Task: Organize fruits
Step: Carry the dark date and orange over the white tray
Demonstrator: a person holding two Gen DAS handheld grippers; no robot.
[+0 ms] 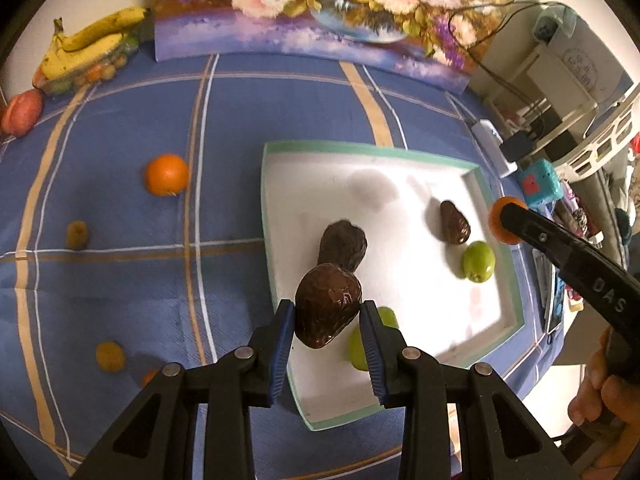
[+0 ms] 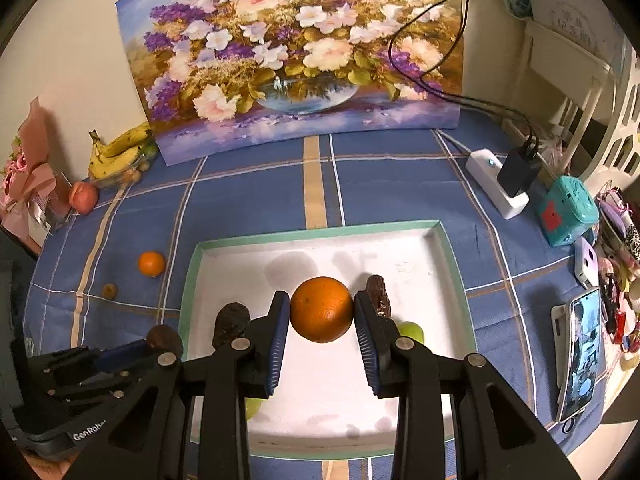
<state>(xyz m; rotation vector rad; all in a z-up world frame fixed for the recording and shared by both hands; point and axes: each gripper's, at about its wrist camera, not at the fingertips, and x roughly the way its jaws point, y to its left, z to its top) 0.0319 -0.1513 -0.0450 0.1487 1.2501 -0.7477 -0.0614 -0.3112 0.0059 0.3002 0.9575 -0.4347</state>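
My left gripper (image 1: 328, 320) is shut on a dark brown wrinkled fruit (image 1: 326, 310), held over the left edge of the white tray (image 1: 400, 200) with a green rim. In the tray lie another brown fruit (image 1: 344, 246), a smaller brown one (image 1: 454, 222) and a green fruit (image 1: 478, 261); a second green fruit (image 1: 356, 346) peeks out behind my right finger. My right gripper (image 2: 322, 312) is shut on an orange (image 2: 322, 309) above the tray (image 2: 420, 248). It shows in the left wrist view too, at the tray's right rim, with the orange (image 1: 500, 220).
On the blue checked cloth left of the tray lie an orange (image 1: 166, 175) and small yellowish fruits (image 1: 77, 235), (image 1: 109, 356). Bananas (image 1: 92, 42) and a peach (image 1: 22, 112) sit far left. A flower painting (image 2: 304, 60) leans behind. A power strip (image 2: 496, 184), teal box (image 2: 568, 210) and phone (image 2: 580, 352) sit right.
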